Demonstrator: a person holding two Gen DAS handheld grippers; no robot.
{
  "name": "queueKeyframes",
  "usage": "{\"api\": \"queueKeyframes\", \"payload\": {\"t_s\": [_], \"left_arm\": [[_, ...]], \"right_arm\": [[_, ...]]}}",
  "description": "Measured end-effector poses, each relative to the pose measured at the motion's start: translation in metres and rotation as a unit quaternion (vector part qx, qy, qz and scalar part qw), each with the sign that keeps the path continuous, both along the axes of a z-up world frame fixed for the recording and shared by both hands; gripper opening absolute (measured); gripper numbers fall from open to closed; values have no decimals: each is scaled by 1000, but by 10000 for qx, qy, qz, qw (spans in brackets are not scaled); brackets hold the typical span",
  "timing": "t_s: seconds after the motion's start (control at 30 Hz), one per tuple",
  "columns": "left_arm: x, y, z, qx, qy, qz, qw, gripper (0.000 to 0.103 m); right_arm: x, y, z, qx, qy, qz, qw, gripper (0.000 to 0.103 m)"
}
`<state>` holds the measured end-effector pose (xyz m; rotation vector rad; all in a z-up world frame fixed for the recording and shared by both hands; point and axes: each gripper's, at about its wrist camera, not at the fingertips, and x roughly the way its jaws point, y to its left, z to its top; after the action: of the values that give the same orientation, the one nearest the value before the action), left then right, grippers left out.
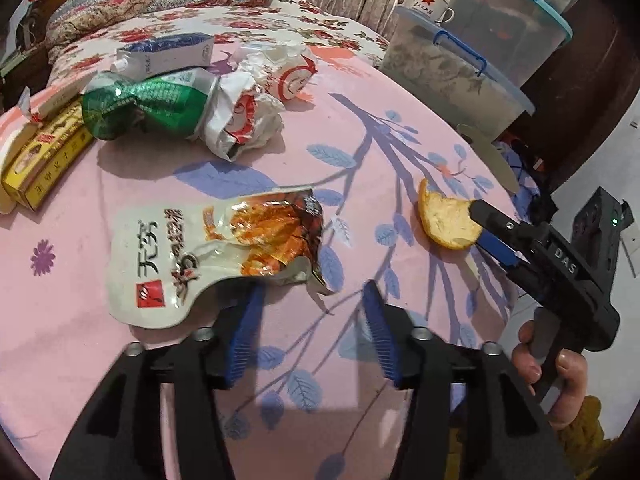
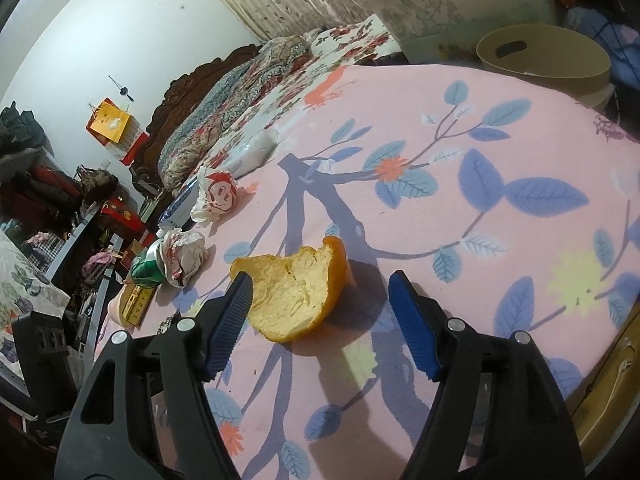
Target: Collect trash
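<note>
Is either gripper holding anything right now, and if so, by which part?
Nothing is held. The right gripper stands open around the orange peel; the left gripper is open beside the torn snack pouch.

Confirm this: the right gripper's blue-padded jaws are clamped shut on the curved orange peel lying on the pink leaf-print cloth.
Not clamped shut. The right wrist view shows the right gripper with jaws spread wide; the curved orange peel lies loose between them on the pink leaf-print cloth, only near the left pad, well clear of the other.
</note>
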<state>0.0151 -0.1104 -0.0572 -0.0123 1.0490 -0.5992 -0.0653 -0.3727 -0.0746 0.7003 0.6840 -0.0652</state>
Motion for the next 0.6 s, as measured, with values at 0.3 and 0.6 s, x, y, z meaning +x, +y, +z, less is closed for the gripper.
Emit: {"api": "queueKeyframes", "payload": {"t_s": [0.3, 0.6], "left_arm": [[2, -19, 24, 355, -611, -82, 9975, 54], [2, 12, 47, 470, -1166, -349, 9914, 67]], "right_arm": [[8, 1, 1, -186, 59, 144, 9997, 71], [7, -2, -2, -122, -44, 197, 9997, 70]]}}
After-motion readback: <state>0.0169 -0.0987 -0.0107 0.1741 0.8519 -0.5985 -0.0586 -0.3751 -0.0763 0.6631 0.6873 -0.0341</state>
